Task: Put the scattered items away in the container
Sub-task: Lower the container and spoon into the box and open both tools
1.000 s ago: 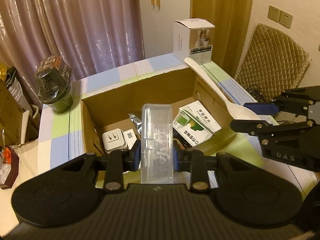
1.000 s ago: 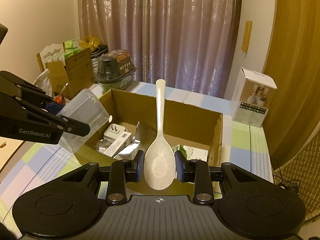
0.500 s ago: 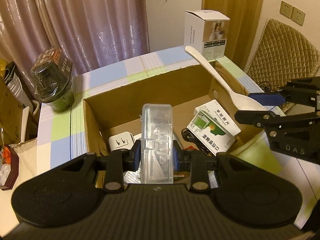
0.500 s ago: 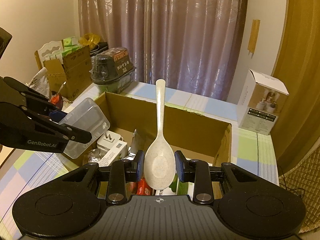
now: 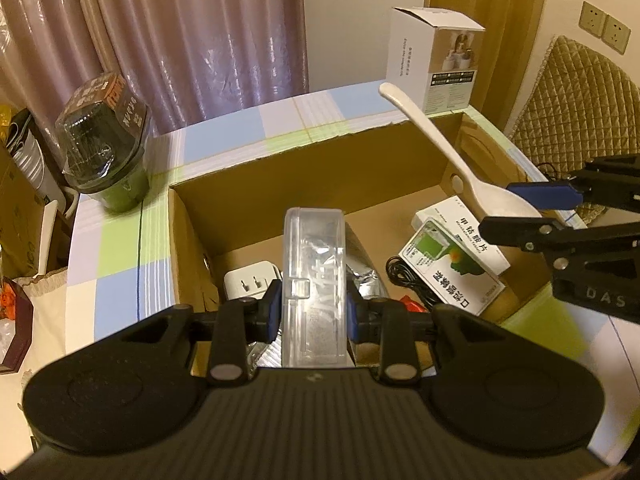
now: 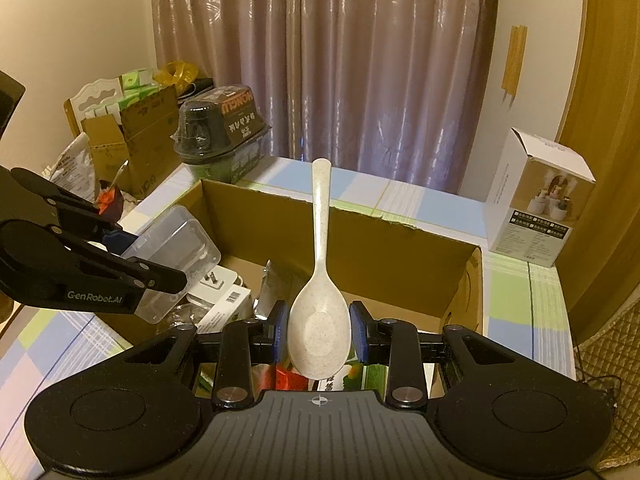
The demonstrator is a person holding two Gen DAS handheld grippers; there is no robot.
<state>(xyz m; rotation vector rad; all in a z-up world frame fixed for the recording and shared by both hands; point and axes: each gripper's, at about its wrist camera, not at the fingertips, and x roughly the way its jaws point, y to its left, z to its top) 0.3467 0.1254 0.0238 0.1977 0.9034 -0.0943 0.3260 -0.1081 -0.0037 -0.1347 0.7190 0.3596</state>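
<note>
Left wrist view: left gripper (image 5: 310,312) jaws are clamped on the clear plastic case (image 5: 313,280), hanging over the cardboard box (image 5: 304,168). Right gripper (image 6: 318,334) pinches the spoon (image 6: 319,312) over the box too. I'd lower both before letting go so nothing bounces out.

Checked table (image 5: 120,256) carries cardboard box (image 5: 304,168), white carton (image 5: 434,60), wrapped bowl (image 5: 106,152).
</note>
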